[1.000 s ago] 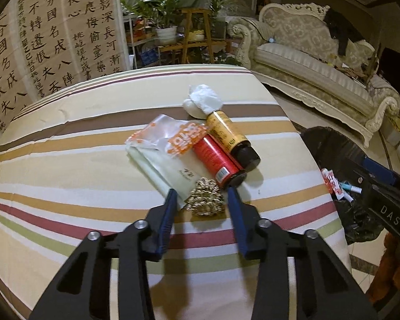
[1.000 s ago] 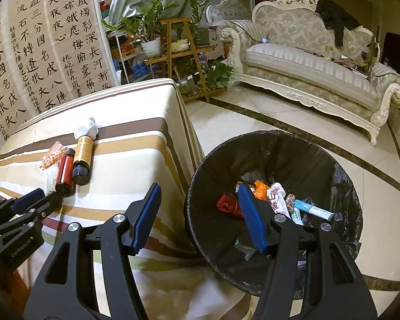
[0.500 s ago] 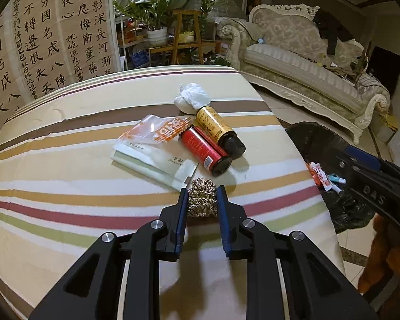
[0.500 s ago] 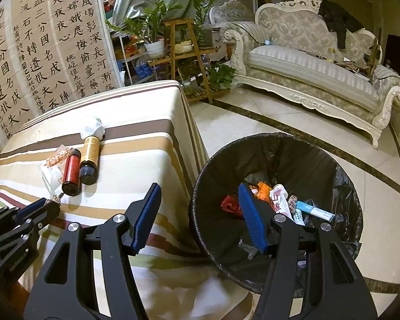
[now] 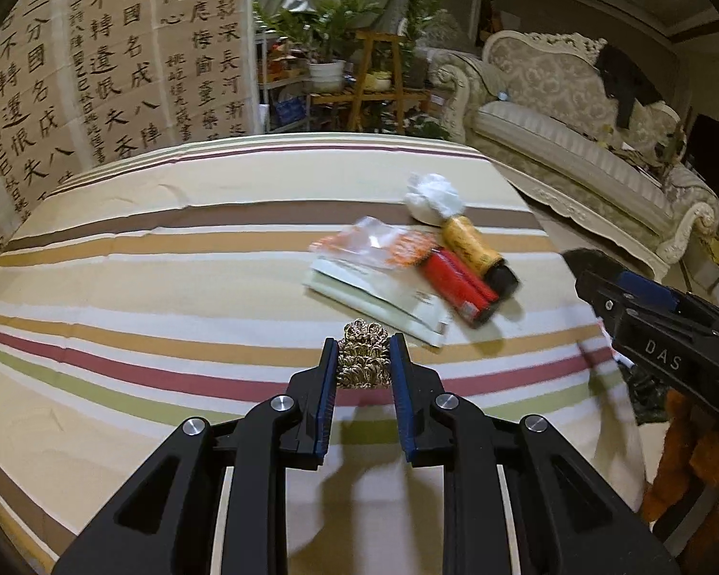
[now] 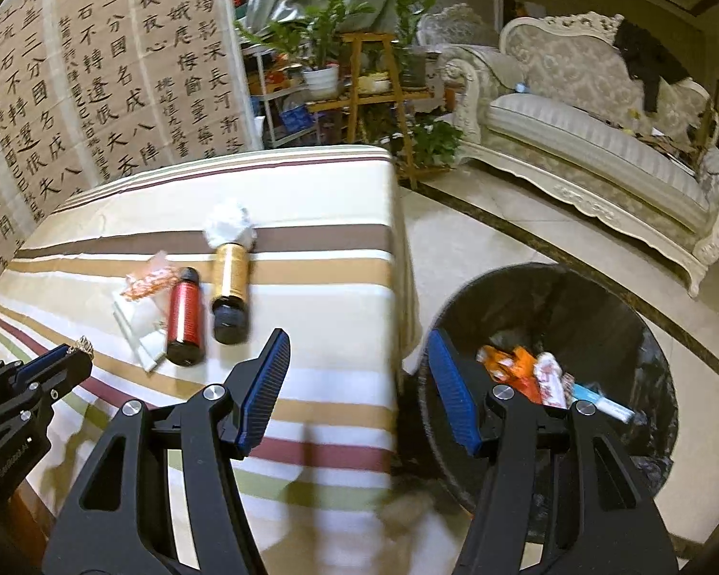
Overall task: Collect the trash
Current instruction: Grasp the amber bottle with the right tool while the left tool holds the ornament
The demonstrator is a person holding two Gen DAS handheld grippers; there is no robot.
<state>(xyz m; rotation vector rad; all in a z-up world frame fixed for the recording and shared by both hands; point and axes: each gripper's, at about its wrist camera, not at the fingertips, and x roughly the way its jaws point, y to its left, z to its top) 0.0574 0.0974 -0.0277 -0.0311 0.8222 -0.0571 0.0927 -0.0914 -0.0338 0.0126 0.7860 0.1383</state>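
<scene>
While our left gripper clamps it between the blue pads, the metal scouring ball shows as a brassy, golden tangle of coiled wire, squeezed narrow at its sides and sitting just over the red stripe of the striped tablecloth. Just beyond it we see a pale flat sachet with a clear orange-printed wrapper lying on top, then a red bottle and a yellow bottle with a black cap side by side, and a crumpled white tissue touching the yellow bottle's far end. Our right gripper hangs with its jaws apart and nothing between them, over the table's edge, beside the black-lined trash bin on the tiled floor, where orange, white and blue wrappers already lie. An ornate cream sofa and potted plants stand behind.
</scene>
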